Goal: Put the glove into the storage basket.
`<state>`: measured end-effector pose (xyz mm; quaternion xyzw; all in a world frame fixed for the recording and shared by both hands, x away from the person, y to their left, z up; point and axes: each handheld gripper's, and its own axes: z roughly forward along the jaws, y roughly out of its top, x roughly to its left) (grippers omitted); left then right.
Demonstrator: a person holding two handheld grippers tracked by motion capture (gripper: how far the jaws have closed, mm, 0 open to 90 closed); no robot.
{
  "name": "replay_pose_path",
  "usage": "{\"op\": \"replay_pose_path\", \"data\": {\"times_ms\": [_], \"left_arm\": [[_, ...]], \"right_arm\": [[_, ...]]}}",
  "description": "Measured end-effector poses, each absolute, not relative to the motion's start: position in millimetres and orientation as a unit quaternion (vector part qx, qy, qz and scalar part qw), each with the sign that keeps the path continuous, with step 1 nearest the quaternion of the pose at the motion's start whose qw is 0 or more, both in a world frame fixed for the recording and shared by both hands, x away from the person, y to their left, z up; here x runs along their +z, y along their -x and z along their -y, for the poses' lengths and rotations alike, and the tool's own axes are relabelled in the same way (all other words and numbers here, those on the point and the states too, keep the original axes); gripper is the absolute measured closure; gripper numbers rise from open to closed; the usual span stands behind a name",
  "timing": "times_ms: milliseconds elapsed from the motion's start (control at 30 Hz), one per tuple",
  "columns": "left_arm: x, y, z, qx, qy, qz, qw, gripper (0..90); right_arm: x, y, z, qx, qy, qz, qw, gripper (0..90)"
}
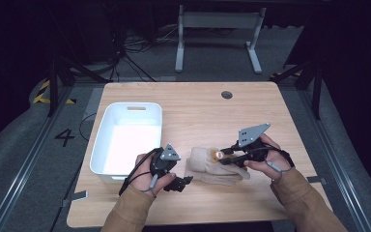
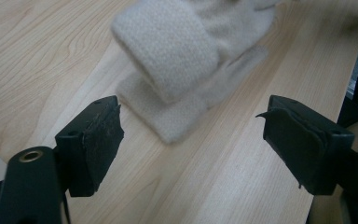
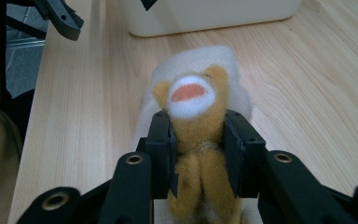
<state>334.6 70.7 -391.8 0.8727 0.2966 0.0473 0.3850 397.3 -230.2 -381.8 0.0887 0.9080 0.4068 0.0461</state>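
A cream knitted glove (image 1: 211, 167) (image 2: 186, 60) lies on the wooden table (image 1: 198, 111), a little right of the bin. A small tan plush patch with a white and orange snout (image 3: 193, 100) (image 1: 218, 154) sits on its upper side. My right gripper (image 3: 198, 144) (image 1: 228, 158) is shut on that plush part, squeezing it between both jaws. My left gripper (image 2: 191, 140) (image 1: 186, 181) hangs open just short of the glove's cuff end, nothing between its jaws.
A white plastic bin (image 1: 128, 140) (image 3: 205, 14) stands at the table's left side, beside my left hand. The table's front edge (image 1: 188, 223) runs close below both forearms. A round cable hole (image 1: 227, 94) sits at the far side.
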Motion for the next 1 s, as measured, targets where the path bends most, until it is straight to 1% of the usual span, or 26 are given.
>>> {"op": "replay_pose_path", "data": {"times_ms": [200, 500, 633, 733, 1000], "left_arm": [[-392, -334, -70, 0.045, -0.876, -0.292, 0.381, 20.0], [-392, -336, -68, 0.049, -0.864, -0.314, 0.391, 22.0], [-393, -337, -67, 0.052, -0.864, -0.314, 0.389, 22.3], [-393, -338, -67, 0.037, -0.865, -0.320, 0.384, 25.6], [-393, -340, -65, 0.039, -0.873, -0.308, 0.376, 30.6]], "right_arm": [[-393, -398, 222, 0.404, -0.086, -0.910, 0.036, 66.5], [-403, -397, 216, 0.394, -0.091, -0.914, 0.021, 66.2], [-405, -397, 215, 0.389, -0.089, -0.917, 0.022, 66.1], [-408, -397, 216, 0.384, -0.095, -0.918, 0.022, 65.8], [-413, -396, 216, 0.358, -0.102, -0.927, 0.034, 64.3]]}}
